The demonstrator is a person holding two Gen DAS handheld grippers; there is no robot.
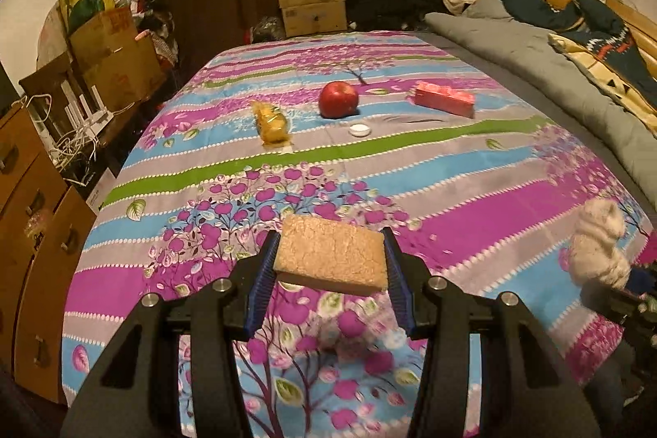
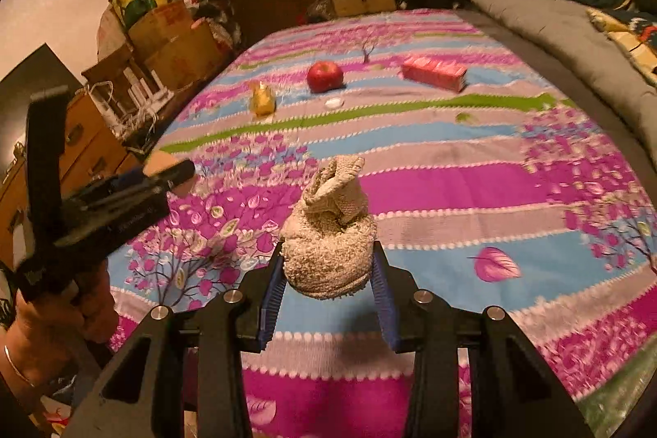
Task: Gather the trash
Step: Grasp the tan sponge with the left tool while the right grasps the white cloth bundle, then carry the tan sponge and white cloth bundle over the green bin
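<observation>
Left gripper (image 1: 330, 263) pinches a tan sponge (image 1: 332, 253) between its 2 pads, above the bedspread (image 1: 451, 167). Right gripper (image 2: 328, 274) pinches a rolled beige cloth (image 2: 330, 237), also above the bedspread. Far across the bedspread: apple (image 1: 338, 99), pink box (image 1: 444, 98), yellow packet (image 1: 271, 122), white cap (image 1: 359, 129).

Blurring into a pale lump right of the apple (image 1: 338, 99): the balled sock (image 1: 597, 245), lower part hidden by dark tongs. Too small for reading: print on the red carton (image 2: 434, 72). Cut off at bottom edge: the bed (image 2: 513, 183).
</observation>
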